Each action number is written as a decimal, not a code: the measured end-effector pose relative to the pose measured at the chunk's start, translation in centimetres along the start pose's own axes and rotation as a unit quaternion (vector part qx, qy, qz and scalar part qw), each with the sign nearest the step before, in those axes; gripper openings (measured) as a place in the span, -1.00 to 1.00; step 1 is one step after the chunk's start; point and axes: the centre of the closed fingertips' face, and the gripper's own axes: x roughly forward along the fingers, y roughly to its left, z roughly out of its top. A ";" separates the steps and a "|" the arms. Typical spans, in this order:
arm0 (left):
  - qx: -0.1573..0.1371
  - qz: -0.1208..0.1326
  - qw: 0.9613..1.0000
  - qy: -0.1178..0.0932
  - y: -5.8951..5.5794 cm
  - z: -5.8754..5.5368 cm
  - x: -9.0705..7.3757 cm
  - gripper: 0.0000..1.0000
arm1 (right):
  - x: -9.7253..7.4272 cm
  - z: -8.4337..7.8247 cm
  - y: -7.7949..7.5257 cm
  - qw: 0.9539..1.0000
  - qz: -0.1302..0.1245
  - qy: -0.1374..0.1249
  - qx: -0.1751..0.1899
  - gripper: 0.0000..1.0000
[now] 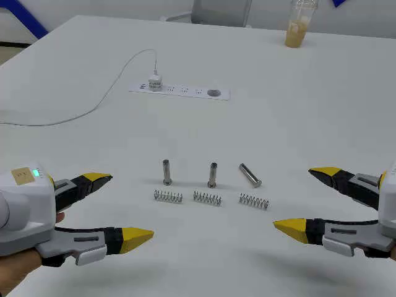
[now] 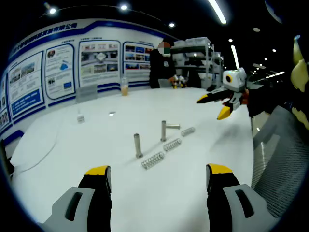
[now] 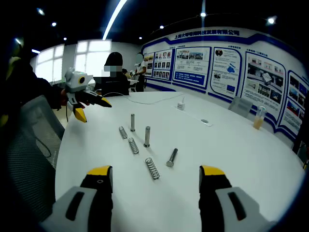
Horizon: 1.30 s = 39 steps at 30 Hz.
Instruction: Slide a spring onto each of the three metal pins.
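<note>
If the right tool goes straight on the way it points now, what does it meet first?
Probably the nearest small coiled metal spring, beside the lying silver metal pin, though how high the right tool rides is unclear.

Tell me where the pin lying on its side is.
In the head view the lying pin is rightmost of the three, right of the middle upright pin and behind the rightmost spring.
</note>
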 end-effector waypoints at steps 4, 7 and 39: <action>0.000 0.000 1.000 0.000 0.0 0.0 0.0 0.64 | 0.0 0.0 0.0 1.000 0.000 0.001 0.000 0.48; 0.000 0.000 1.000 0.000 0.0 0.0 -0.1 0.64 | 0.0 0.0 0.0 1.000 0.000 0.001 0.000 0.48; 0.000 0.004 1.000 -0.001 0.0 0.0 -0.1 0.64 | 0.1 -0.1 -0.7 1.000 -0.009 0.013 0.005 0.34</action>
